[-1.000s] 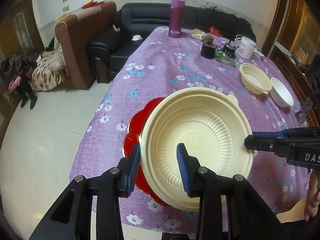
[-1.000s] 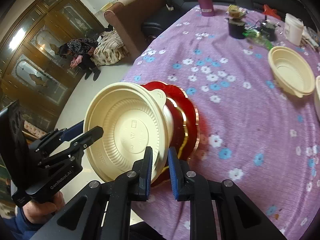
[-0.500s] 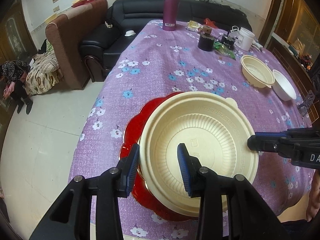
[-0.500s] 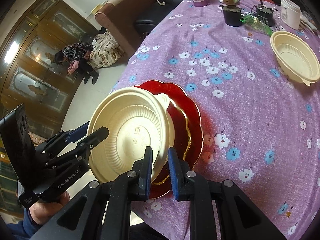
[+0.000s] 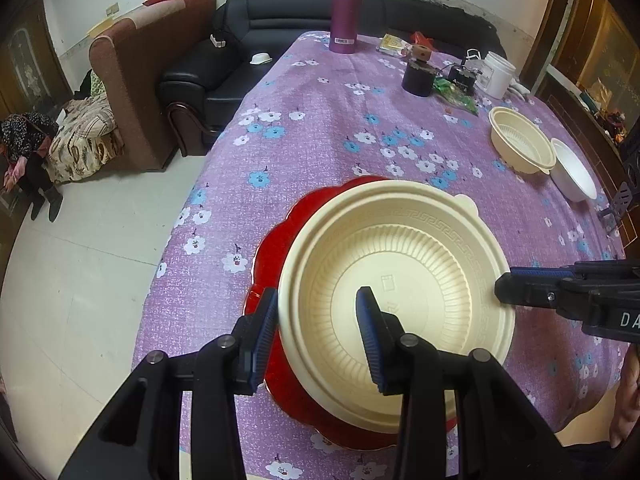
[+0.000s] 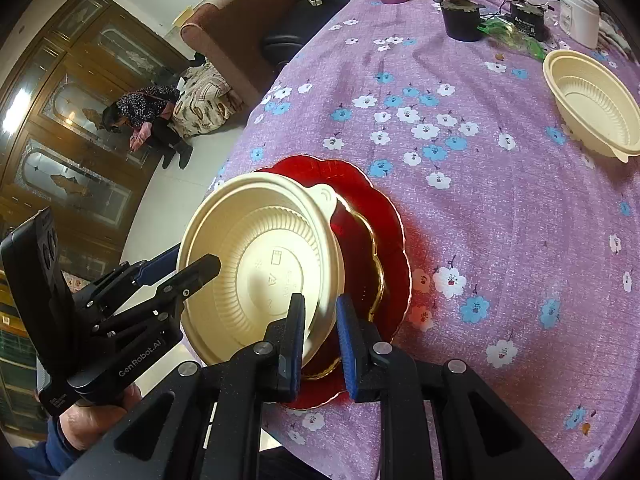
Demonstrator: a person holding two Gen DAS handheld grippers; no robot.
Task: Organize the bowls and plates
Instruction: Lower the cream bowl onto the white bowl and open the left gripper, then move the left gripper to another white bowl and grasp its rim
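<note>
A large cream plastic bowl [image 5: 400, 280] sits over a red scalloped plate [image 5: 280, 248] near the table's front edge, tilted slightly toward the left. My left gripper [image 5: 316, 296] straddles the bowl's near rim with one pad outside and one inside. Its jaws are opening and stand a little apart from the wall. In the right wrist view my right gripper [image 6: 320, 300] is shut on the rim of the bowl [image 6: 260, 248], with the red plate [image 6: 380, 216] just beneath. The left gripper [image 6: 192, 260] shows at the bowl's far side there. The right gripper [image 5: 506, 284] reaches in from the right.
A second cream bowl [image 5: 520, 144] and a white bowl [image 5: 572, 172] stand at the right of the purple flowered tablecloth [image 5: 320, 120]. A purple flask [image 5: 346, 10], a black jar [image 5: 418, 76] and a white container [image 5: 498, 80] stand at the far end. A person [image 6: 144, 120] crouches on the floor beyond the table.
The cream bowl has come down and levelled over the red plate with both grippers on it. The left jaws have widened slightly around the rim.
</note>
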